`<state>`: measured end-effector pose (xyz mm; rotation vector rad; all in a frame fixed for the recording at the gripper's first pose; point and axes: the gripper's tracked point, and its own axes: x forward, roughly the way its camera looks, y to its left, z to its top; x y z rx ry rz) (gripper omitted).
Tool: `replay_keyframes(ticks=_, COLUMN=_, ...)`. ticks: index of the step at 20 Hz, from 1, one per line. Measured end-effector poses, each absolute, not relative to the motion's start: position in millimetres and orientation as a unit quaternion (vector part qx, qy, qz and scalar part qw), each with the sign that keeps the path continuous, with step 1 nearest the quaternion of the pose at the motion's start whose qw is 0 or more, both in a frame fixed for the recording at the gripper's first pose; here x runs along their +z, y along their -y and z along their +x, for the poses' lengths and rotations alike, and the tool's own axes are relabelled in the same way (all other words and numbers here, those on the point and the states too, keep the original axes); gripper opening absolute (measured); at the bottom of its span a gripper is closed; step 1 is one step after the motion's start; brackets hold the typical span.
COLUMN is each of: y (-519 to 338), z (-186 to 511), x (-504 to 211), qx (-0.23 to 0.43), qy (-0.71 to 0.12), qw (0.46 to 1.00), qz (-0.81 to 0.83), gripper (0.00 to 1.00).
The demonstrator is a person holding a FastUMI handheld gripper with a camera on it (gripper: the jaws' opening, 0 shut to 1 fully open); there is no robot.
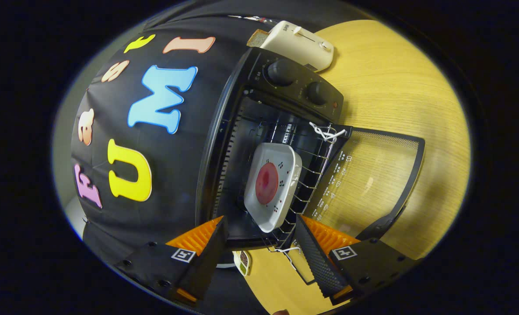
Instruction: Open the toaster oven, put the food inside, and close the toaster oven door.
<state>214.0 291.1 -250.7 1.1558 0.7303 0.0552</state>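
Note:
The black toaster oven (285, 83) stands with its glass door (373, 175) swung fully down over the wooden table. Inside, on the wire rack (314, 175), rests a white square plate (281, 153) carrying a round red piece of food (267, 183). My gripper (261, 223) is open at the oven's mouth. Its fingers stand apart on either side of the plate's near corner, and neither one touches the plate. Nothing is held.
A white pop-up toaster (299, 43) with a bread slice (256, 38) stands behind the oven. White string (327, 131) is tied at the door's corner, more string (285, 251) near the rack's front. A small white-green object (242, 260) lies below the oven. Wooden table (395, 87) extends beyond the door.

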Motion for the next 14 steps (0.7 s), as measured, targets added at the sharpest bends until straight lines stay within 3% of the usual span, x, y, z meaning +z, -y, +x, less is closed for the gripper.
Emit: replay_keyframes(ticks=14, y=-271, z=125, x=-268, qx=0.144, qy=-0.398, qw=0.873, qz=0.24, gripper=0.98)
